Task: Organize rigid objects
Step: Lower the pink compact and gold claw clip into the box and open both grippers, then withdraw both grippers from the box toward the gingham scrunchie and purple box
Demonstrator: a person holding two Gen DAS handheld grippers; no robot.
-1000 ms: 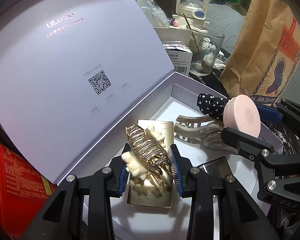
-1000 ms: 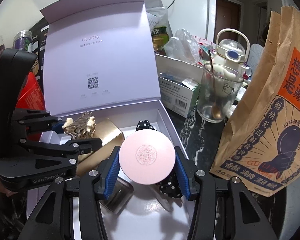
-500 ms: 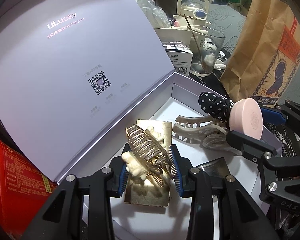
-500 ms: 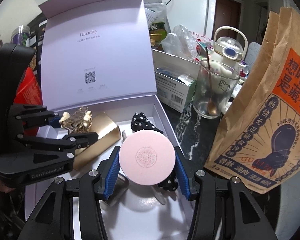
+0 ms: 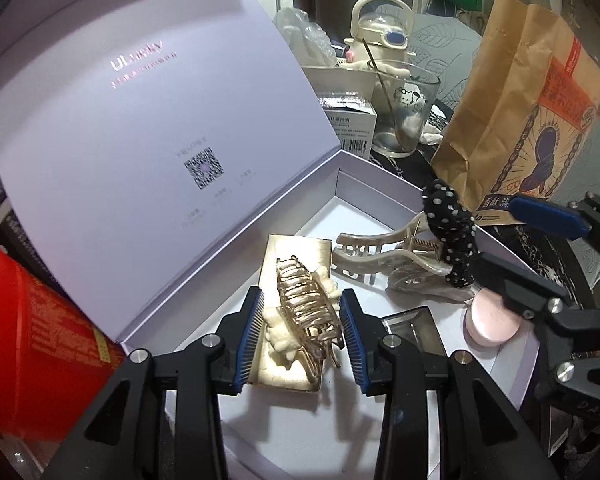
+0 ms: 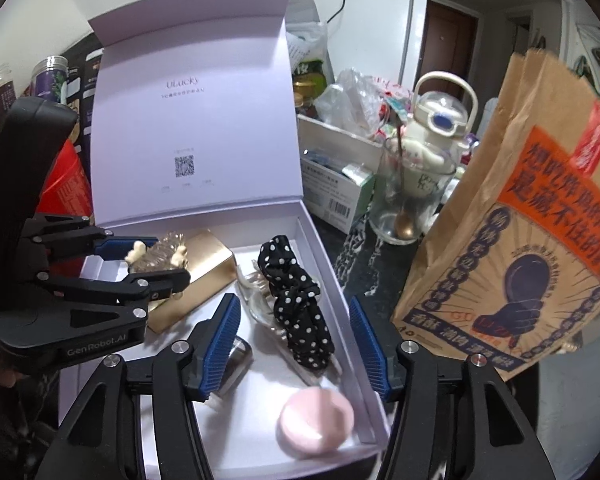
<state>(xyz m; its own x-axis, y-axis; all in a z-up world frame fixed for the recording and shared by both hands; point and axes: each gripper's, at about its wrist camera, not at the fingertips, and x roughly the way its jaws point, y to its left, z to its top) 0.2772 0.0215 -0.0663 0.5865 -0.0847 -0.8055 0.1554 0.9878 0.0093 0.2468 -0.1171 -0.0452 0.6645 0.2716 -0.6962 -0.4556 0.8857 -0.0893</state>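
Gold wire of the hair claw [image 5: 306, 308] sits pinched between my left gripper's [image 5: 303, 330] blue pads, held just over the gold box [image 5: 296, 252] in the white gift box [image 6: 328, 264]. My right gripper [image 6: 296, 344] has just been opening and now stands spread with nothing between its jaws, the pink compact [image 6: 316, 420] lying loose on the box floor by the near wall, beside the polka-dot scrunchie [image 6: 300, 312]. If I let the claw go here, I judge it could slide off the smooth gold lid or snag its teeth on the beige claw clip [image 5: 376, 252] close by.
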